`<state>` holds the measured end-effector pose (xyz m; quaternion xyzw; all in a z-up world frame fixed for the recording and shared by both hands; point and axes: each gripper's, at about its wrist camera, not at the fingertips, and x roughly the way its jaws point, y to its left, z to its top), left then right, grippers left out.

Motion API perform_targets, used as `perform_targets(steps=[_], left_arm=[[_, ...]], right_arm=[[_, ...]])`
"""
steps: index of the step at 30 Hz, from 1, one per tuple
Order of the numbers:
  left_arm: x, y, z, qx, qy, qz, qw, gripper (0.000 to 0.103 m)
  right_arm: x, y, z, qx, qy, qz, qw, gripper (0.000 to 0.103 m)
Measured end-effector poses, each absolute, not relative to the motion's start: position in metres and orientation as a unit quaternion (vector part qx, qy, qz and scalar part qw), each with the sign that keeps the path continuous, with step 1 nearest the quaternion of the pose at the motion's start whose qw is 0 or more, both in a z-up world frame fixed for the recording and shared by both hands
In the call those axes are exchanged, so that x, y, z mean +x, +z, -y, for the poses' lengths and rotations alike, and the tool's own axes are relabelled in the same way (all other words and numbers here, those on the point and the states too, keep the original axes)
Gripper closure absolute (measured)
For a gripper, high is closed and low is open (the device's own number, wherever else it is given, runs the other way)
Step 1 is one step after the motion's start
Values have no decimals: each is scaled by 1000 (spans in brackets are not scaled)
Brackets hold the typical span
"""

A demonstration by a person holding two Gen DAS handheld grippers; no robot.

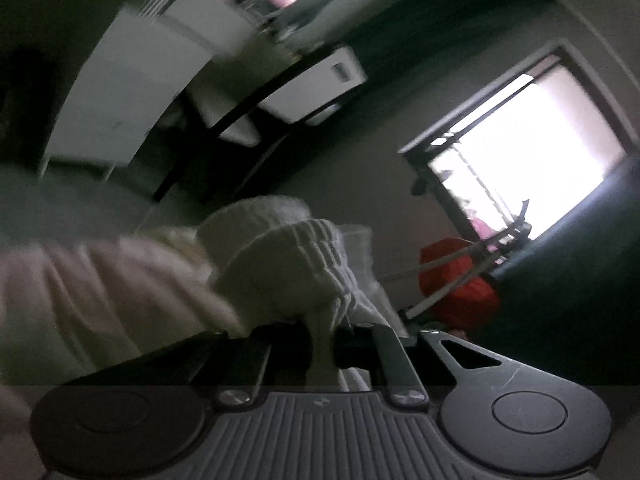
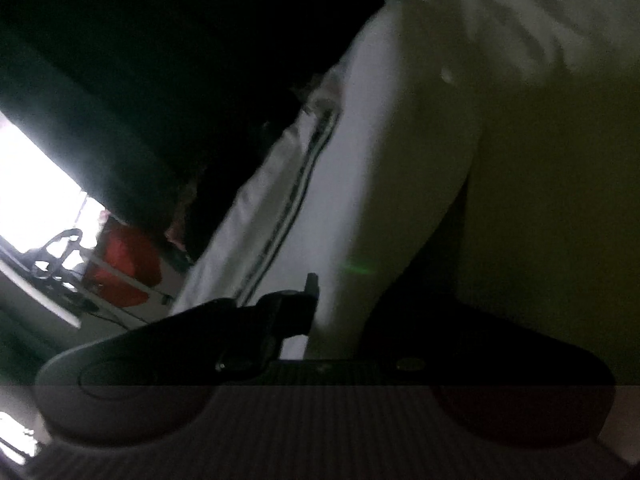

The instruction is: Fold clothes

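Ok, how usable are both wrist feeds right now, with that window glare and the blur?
Left wrist: the window is blown out white, the room behind is motion-smeared, but the ribbed cream garment pinched in the left gripper reads fairly clearly. Right wrist: very dark and soft; only the white striped cloth shows, and the right gripper is mostly silhouette.
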<state>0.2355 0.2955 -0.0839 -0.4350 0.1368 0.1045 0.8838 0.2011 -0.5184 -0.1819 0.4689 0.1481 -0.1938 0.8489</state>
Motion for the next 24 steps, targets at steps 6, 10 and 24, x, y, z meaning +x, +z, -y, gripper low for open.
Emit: perform_targets(steps=[6,10,24], left_arm=[[166,-54,-303,-431,96,-111,890,93],[112,-44,-318,-437,106,-110,886,93],[47,-45,-334,-388,188,-194,881,88]], right_arm=[[155,-162,524,488,-170,-163,840,92],[118,-159,522,522,-159,-183,818,92],[72,-153,502,567,-121,-238,779,91]])
